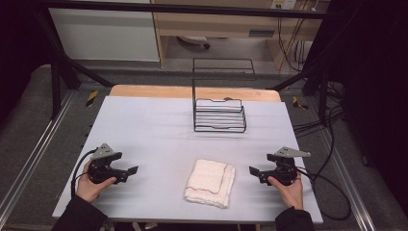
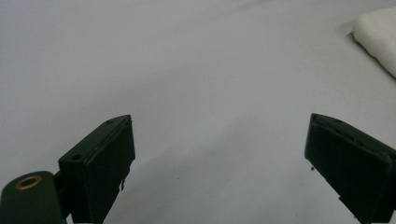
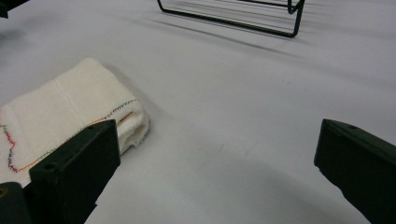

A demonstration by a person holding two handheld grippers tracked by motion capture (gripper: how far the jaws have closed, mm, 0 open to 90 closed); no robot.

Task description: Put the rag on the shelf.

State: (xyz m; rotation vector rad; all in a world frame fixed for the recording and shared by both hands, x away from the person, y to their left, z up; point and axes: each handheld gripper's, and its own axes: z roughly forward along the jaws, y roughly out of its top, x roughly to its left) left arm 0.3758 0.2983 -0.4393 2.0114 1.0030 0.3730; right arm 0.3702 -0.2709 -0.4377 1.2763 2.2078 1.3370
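Note:
A folded white cloth [image 1: 210, 183] with coloured stitching lies on the grey table top near the front, between the two grippers. My left gripper [image 1: 133, 170] rests low at the front left, held by a hand, its jaws wide apart over bare table [image 2: 219, 140]. The cloth's corner [image 2: 378, 35] shows far off at the upper right of the left gripper view. My right gripper [image 1: 253, 171] sits at the front right, open with nothing between its jaws [image 3: 219, 154]. In the right gripper view the cloth [image 3: 60, 112] lies just beyond the left jaw.
A black wire rack [image 1: 219, 108] stands at the back middle of the table, its base [image 3: 233, 18] seen far off in the right gripper view. Cables trail off the table's right side [image 1: 332, 192]. A wooden edge [image 1: 144, 91] runs along the back.

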